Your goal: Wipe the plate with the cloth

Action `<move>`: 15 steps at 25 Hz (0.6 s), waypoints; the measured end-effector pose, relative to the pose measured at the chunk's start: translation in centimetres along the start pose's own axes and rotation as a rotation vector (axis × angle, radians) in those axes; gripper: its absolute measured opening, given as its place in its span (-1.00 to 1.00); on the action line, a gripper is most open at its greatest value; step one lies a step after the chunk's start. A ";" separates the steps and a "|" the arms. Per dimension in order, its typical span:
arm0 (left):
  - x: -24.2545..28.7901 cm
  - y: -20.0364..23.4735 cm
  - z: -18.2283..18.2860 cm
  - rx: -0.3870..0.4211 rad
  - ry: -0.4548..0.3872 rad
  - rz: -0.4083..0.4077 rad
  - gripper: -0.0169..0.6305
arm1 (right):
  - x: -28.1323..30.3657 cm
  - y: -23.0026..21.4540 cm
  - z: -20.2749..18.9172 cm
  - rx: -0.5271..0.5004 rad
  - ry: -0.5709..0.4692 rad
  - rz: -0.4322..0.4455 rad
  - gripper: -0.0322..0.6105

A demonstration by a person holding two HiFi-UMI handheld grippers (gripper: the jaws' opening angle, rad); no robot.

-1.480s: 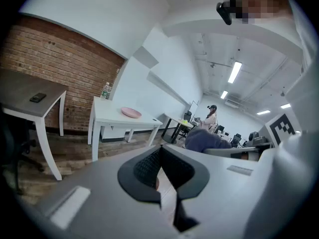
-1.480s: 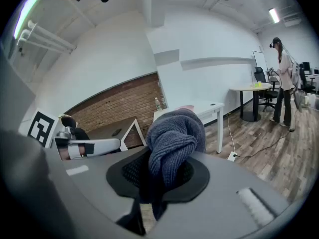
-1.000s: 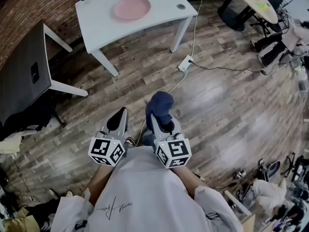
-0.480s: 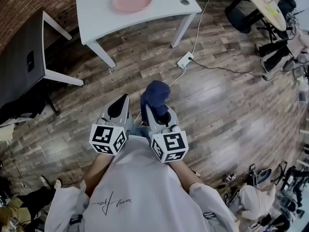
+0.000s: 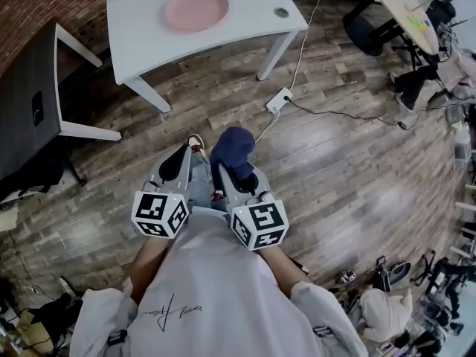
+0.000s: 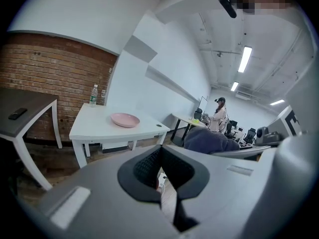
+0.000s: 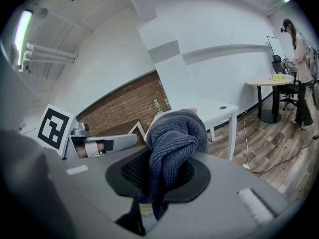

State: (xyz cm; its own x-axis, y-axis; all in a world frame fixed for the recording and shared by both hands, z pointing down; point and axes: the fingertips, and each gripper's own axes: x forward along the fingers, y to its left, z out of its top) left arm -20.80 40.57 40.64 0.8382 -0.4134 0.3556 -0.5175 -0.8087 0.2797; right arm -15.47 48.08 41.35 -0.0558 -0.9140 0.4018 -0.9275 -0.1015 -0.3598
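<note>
A pink plate lies on a white table far ahead of me; it also shows in the left gripper view as the plate on the table. My right gripper is shut on a bunched dark blue cloth, which fills the middle of the right gripper view as the cloth. My left gripper is held beside it at waist height, shut with nothing in it. Both are well short of the table.
A dark desk stands at the left by a brick wall. A power strip and cable lie on the wood floor ahead. A water bottle stands on the table's far corner. A round table, chairs and a person are off to the right.
The table and plate have slid nearer to the frame's top left as I step forward. Both grippers keep their pose, with the cloth still held.
</note>
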 end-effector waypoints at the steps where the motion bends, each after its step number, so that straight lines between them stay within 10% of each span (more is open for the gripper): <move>1: 0.6 0.6 0.4 -0.005 0.001 0.003 -0.91 | 0.7 -0.2 0.5 0.001 0.003 0.001 -0.63; 15: 10.0 9.4 7.9 -0.039 0.005 -0.001 -0.91 | 12.6 -3.0 7.9 -0.010 0.058 -0.001 -0.61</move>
State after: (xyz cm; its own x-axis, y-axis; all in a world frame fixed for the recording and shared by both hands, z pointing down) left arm -15.94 25.48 39.79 0.8379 -0.4105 0.3598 -0.5230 -0.7923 0.3142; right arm -10.48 33.78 40.82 -0.0759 -0.8896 0.4503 -0.9313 -0.0981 -0.3507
